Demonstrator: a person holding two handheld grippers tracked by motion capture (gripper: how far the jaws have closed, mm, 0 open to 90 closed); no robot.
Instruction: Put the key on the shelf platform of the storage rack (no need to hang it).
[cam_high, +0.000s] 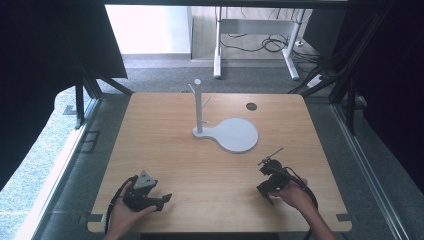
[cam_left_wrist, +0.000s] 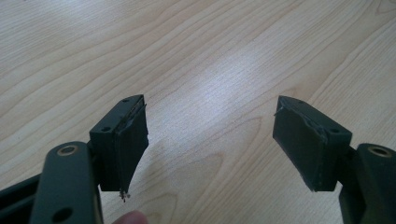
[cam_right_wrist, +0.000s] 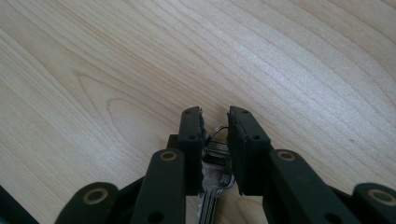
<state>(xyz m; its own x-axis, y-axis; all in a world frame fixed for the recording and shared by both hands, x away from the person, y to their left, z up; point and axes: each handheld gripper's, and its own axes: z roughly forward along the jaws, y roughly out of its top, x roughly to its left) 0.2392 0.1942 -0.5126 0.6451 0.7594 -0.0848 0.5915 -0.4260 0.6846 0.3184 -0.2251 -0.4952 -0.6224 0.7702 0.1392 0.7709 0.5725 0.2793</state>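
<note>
In the right gripper view a silver key (cam_right_wrist: 215, 163) with a small wire ring (cam_right_wrist: 217, 131) sits between the two black jaws of my right gripper (cam_right_wrist: 215, 116). The jaws stand close together, the pads pressing the key's head from both sides, and its blade points back toward the camera. From above, my right gripper (cam_high: 266, 169) is low over the table at the front right, held by a hand. My left gripper (cam_high: 165, 199) rests at the front left, held in the other hand. Its jaws (cam_left_wrist: 210, 109) are wide open over bare wood, with nothing between them.
A white stand (cam_high: 198, 107) with short pegs rises near the middle of the wooden table (cam_high: 165, 150), on a flat round white base (cam_high: 236, 135). A dark round hole (cam_high: 251, 106) marks the tabletop at the back right. Desk legs and cables lie on the floor beyond.
</note>
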